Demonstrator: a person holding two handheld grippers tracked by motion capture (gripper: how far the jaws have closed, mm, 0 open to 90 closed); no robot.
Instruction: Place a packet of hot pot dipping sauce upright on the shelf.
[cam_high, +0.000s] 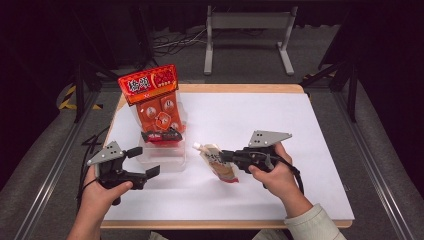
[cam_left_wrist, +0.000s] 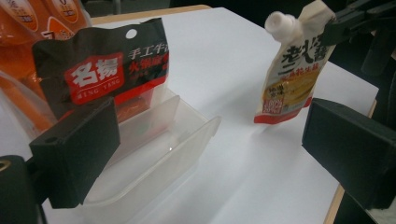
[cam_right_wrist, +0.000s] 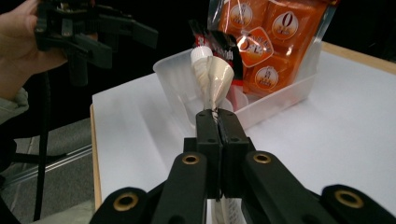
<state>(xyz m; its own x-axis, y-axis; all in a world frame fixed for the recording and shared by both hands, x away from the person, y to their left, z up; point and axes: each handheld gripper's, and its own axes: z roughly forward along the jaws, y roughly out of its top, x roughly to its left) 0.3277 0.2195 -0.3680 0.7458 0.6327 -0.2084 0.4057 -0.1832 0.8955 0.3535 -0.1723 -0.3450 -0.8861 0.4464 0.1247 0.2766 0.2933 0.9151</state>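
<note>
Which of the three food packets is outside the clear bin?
The cream spouted pouch, pinched in the right gripper. The orange bag and the black-red packet both stand in the clear bin.

Below the closed jaws of the right gripper (cam_right_wrist: 215, 116), the spouted pouch (cam_right_wrist: 212, 77) is mostly hidden. Its print is blurred beyond the left gripper's jaws.

A wooden-edged table (cam_high: 240, 89) topped with a white sheet (cam_high: 250, 120) stands on grey carpeted floor (cam_high: 350, 115). Directly on the sheet, near its left side, rests a clear plastic bin (cam_high: 162, 161) divided into compartments; its far compartments hold an upright orange snack bag (cam_high: 155, 97) and a smaller black-and-red packet (cam_high: 161, 136), while the near one is bare.
</note>
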